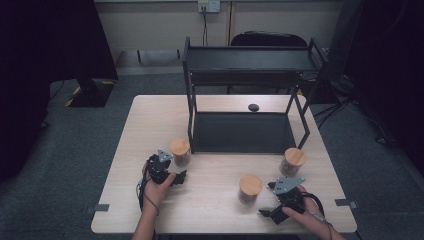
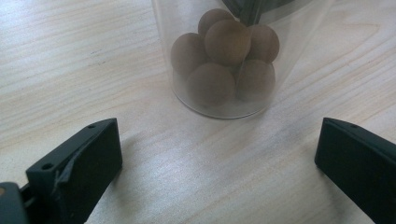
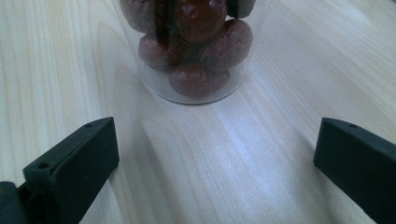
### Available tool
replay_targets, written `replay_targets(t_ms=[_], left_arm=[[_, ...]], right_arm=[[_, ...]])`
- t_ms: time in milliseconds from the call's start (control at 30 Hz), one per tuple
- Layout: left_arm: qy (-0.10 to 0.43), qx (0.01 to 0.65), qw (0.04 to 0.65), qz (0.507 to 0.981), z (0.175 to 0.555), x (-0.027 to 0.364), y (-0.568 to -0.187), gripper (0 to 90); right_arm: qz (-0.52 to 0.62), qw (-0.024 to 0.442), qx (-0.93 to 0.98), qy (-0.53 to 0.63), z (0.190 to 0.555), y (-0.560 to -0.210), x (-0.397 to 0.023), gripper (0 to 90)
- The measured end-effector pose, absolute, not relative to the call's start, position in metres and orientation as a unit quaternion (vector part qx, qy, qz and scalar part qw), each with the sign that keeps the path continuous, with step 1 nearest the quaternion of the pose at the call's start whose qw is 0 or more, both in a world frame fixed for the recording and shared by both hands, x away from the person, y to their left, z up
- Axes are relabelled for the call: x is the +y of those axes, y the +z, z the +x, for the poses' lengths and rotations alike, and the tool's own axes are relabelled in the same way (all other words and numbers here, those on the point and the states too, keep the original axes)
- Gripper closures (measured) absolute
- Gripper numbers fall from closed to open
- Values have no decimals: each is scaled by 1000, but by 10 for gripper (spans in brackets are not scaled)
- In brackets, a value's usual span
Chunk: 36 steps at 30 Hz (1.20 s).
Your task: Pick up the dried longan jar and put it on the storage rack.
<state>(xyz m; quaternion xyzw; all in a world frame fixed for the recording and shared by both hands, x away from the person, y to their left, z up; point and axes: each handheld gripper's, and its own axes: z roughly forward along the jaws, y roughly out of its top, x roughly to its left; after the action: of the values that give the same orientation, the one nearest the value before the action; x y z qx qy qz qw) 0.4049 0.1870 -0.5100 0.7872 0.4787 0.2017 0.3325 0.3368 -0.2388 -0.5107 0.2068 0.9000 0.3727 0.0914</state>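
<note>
Pale wooden table (image 1: pixel 215 150), black rack (image 1: pixel 247 100) behind, three cork-lidded jars.
Left gripper (image 1: pixel 181 176) faces the ball jar (image 2: pixel 223 56), right gripper (image 1: pixel 266 212) the date jar (image 3: pixel 191 46); both jaws wide, empty, lined up for grasping.

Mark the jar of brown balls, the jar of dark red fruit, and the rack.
Ball jar (image 2: pixel 224 65), left gripper view, glass wall.
Fruit jar (image 3: pixel 191 56), right gripper view, glass wall.
Rack (image 1: pixel 240 132), high view, lower shelf.

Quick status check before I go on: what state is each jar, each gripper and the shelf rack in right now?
Left gripper: open, nothing held.
Right gripper: open, nothing held.
Left jar: upright, lid on, brown balls inside.
Middle jar: upright, lid on.
Right jar: upright, lid on.
Shelf rack: upright, both shelves bare.
</note>
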Motion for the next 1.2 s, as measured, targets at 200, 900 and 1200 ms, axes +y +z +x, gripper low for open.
replay_targets(t_ms=[200, 900, 1200], left_arm=[[202, 478, 332, 788, 405, 187, -510, 2], [201, 476, 335, 788, 407, 185, -510, 7], [198, 472, 352, 783, 409, 184, -507, 30]], right_arm=[[207, 91, 900, 373, 337, -511, -239, 0], [207, 91, 900, 373, 337, -511, -239, 0], [207, 91, 900, 373, 337, -511, -239, 0]])
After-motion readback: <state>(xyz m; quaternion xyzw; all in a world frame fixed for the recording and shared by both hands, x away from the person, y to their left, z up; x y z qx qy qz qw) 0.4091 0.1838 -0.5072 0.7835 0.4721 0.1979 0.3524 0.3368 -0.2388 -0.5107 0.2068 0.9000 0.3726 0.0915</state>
